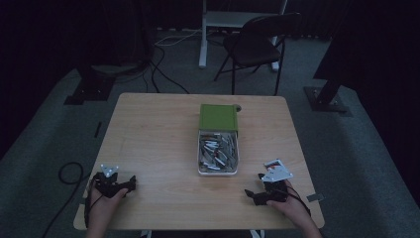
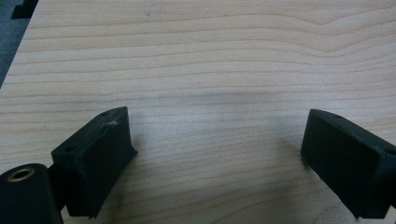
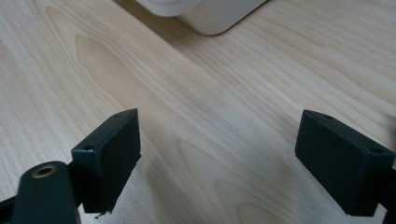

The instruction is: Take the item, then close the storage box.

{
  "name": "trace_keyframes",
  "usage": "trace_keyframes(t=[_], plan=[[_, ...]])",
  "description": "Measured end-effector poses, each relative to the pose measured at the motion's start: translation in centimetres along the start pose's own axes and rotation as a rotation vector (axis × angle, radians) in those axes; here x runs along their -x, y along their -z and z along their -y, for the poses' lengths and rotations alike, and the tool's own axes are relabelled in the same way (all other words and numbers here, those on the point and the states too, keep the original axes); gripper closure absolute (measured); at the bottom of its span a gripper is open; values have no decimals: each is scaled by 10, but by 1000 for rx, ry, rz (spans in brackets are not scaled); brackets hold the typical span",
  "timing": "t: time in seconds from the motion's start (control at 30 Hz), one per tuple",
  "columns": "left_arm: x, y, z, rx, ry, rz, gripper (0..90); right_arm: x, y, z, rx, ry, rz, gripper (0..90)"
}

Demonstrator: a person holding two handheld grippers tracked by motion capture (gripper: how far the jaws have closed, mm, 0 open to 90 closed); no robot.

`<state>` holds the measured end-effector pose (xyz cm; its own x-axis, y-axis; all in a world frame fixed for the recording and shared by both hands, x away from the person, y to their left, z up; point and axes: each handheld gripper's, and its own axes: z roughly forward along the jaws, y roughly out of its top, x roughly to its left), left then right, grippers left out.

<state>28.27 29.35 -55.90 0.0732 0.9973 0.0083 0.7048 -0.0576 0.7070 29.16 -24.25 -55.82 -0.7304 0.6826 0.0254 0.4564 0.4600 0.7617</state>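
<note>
the left gripper [image 1: 130, 184] rests near the near left corner of the table [image 1: 153, 144], held in the person's left hand [image 1: 101, 206]. in the left gripper view [image 2: 215, 140] its jaws stand wide apart with bare wood between them and nothing in their grip.

the right gripper [image 1: 250, 194] sits near the near right edge, held in the right hand [image 1: 289, 206], pointing toward the middle of the table. in the right gripper view [image 3: 217, 140] its jaws are wide too, with bare wood between them and nothing held. a rounded white corner of the tray [image 3: 210, 16] shows at the top of that view, apart from the jaws.

the tray [image 1: 218, 172] lies a little right of the table's middle, its long side running away from the person. it holds a heap of small silvery pieces [image 1: 216, 149]; what they are is too small to tell. a green lid [image 1: 218, 117] lies at the tray's far end, touching or overlapping it. the tray is nearer to the right gripper than to the left, and both are apart from it.

beyond the table a black chair [image 1: 257, 44] stands on the grey floor, with cables [image 1: 163, 69] trailing to its left.
</note>
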Motion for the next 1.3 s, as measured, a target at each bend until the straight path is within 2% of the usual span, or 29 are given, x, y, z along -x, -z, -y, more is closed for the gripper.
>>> trace_keyframes(t=[0.1, 0.13, 0.27, 1.03, 1.07, 1.1, 1.13, 1.23, 1.27, 1.3], plan=[[0, 0, 0, 0, -1, 1, 94, -1, -1, 1, -2, 24, -1, 139], [0, 0, 0, 2, -2, 3, 94, -2, -3, 2, -18, 40, 2, 139], [0, 0, 0, 0, -7, 5, 94, -3, -6, 3, -45, 52, -7, 139], [1, -1, -1, -2, -34, 30, 94, -3, -7, 2, -55, 51, -19, 122], [3, -1, -1, -2, -55, 52, 95, -3, -7, 2, -54, 51, -19, 130], [3, -1, -1, -2, -55, 52, 95, -3, -7, 2, -54, 51, -19, 130], [7, -1, -2, -3, -83, 76, 95, -2, -7, 2, -49, 51, -19, 140], [11, -2, -2, -3, -104, 96, 96, -2, -7, 2, -49, 51, -17, 140], [19, -2, -3, -2, -137, 137, 96, -2, -7, 1, -48, 40, -17, 140], [22, -2, -3, 2, -146, 161, 95, -2, -8, 0, -40, 30, -19, 140]])
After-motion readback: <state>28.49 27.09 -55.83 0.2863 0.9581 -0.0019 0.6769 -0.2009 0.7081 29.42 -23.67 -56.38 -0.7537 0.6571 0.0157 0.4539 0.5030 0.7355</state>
